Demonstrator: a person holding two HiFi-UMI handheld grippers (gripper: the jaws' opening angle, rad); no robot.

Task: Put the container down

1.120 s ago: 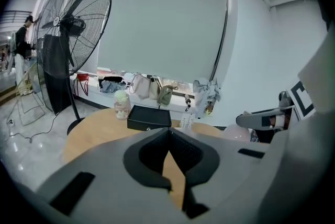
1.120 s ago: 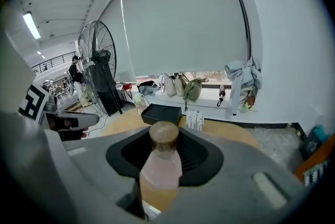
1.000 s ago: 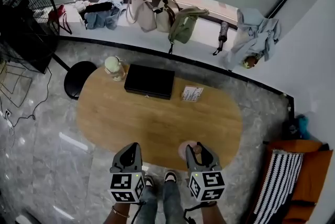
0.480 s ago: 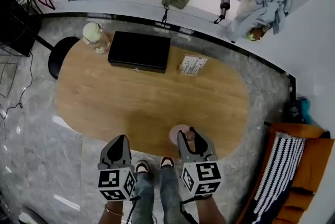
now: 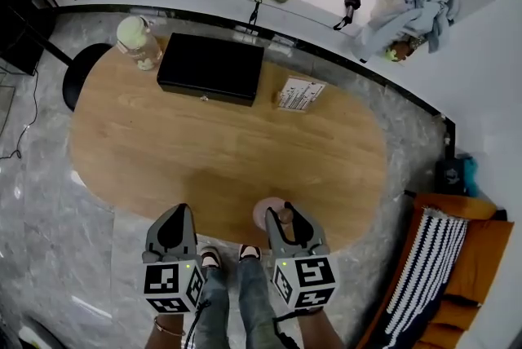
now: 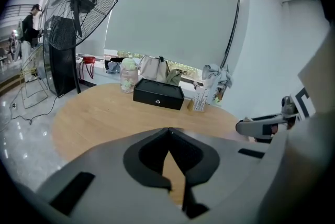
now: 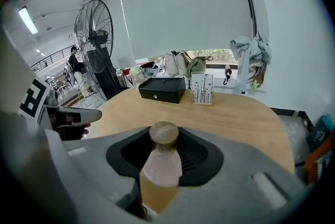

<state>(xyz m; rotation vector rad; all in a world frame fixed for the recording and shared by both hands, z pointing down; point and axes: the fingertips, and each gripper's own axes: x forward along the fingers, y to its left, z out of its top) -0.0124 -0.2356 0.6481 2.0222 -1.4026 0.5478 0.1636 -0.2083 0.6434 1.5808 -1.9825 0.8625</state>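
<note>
Right tongs pinch container at near edge of table. Left tongs pressed together, empty, beside it at same edge. Bare wood ahead; box, jar far ahead. Grey floor left.

No word, number or brand name can be read anywhere; the cubes on the left gripper and right gripper carry only black-and-white square patterns; the white card box on the table shows thin dark line drawings, no legible letters.
</note>
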